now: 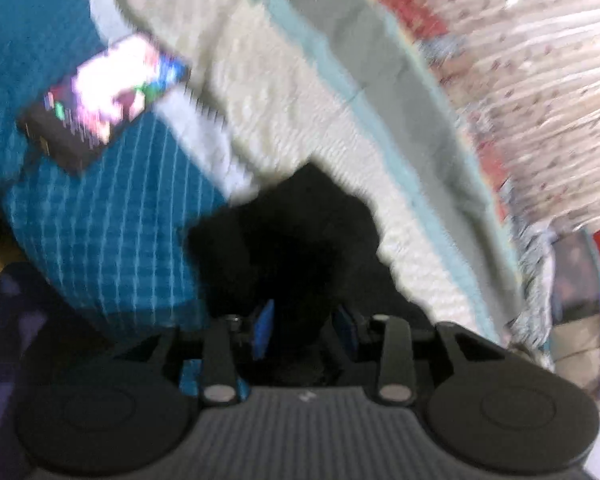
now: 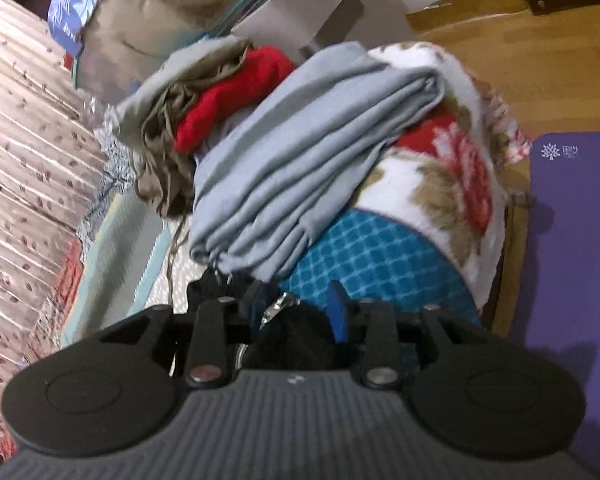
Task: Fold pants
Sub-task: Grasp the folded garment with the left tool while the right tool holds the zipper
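Black pants (image 1: 288, 240) bunched between both part-open jaws; whether either pair grips, unclear.

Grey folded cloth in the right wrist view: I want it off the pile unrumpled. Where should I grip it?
Probably at the near end of the grey folded cloth, where its stacked layers meet just beyond the right gripper. Come from the near side, straight along the folds, pinching all layers together; the far end rests on the flowered blanket.
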